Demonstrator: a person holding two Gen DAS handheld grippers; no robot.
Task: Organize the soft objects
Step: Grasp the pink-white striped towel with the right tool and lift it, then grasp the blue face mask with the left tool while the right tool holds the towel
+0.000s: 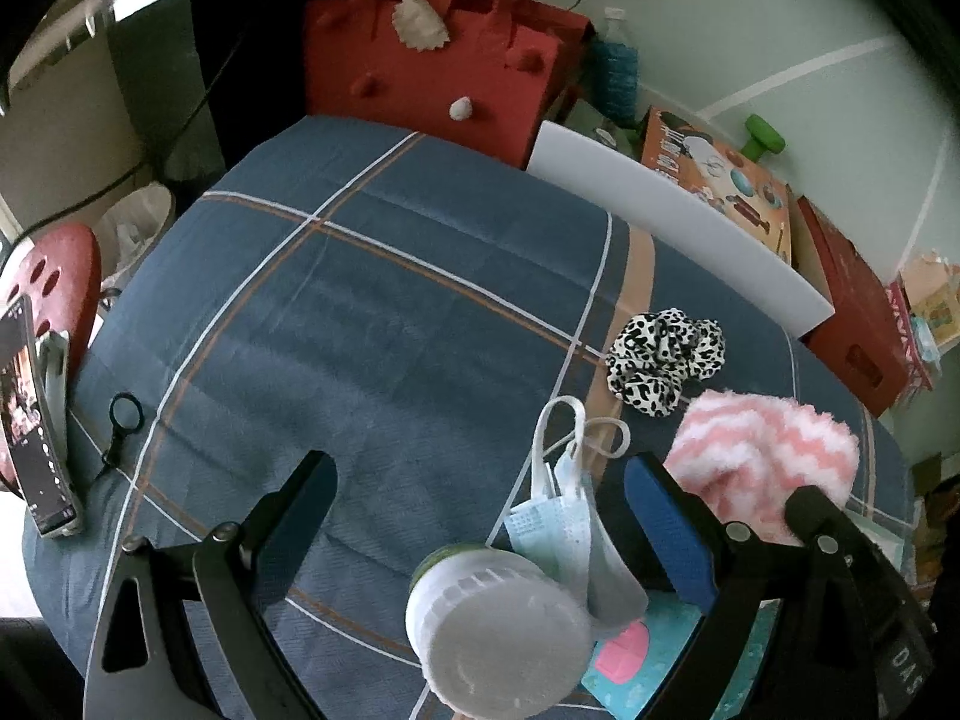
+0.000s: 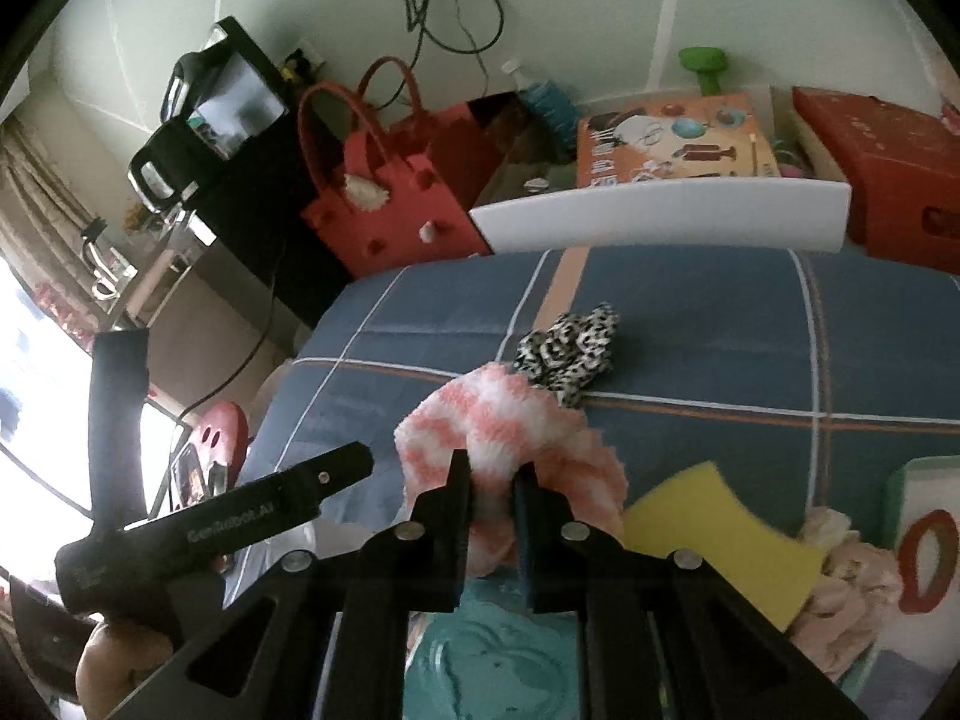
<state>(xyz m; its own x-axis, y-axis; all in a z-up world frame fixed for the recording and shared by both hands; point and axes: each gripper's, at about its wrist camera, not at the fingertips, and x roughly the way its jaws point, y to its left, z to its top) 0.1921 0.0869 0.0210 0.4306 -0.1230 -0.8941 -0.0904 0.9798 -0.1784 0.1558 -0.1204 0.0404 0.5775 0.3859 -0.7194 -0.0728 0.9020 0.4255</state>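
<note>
A fuzzy pink-and-white striped sock [image 2: 510, 414] is pinched between the pads of my right gripper [image 2: 492, 477], which is shut on its near edge. The same sock [image 1: 762, 456] shows at the right of the left wrist view. Just beyond it on the blue plaid cover lies a leopard-print scrunchie [image 2: 570, 354] [image 1: 666, 360]. My left gripper [image 1: 480, 480] stands open over the cover. A light blue face mask [image 1: 558, 522] and a white-lidded jar [image 1: 498, 630] lie between its fingers, untouched. One of its fingers [image 2: 342, 468] shows at the left of the right wrist view.
A yellow sponge [image 2: 720, 534] and pale pink plush items [image 2: 852, 588] lie to the right. A teal item [image 2: 480, 660] is below the right gripper. A red felt bag [image 1: 432, 60], a white foam board [image 1: 678, 222] and boxes [image 1: 720, 180] border the far edge. A phone [image 1: 30, 420] lies at the left.
</note>
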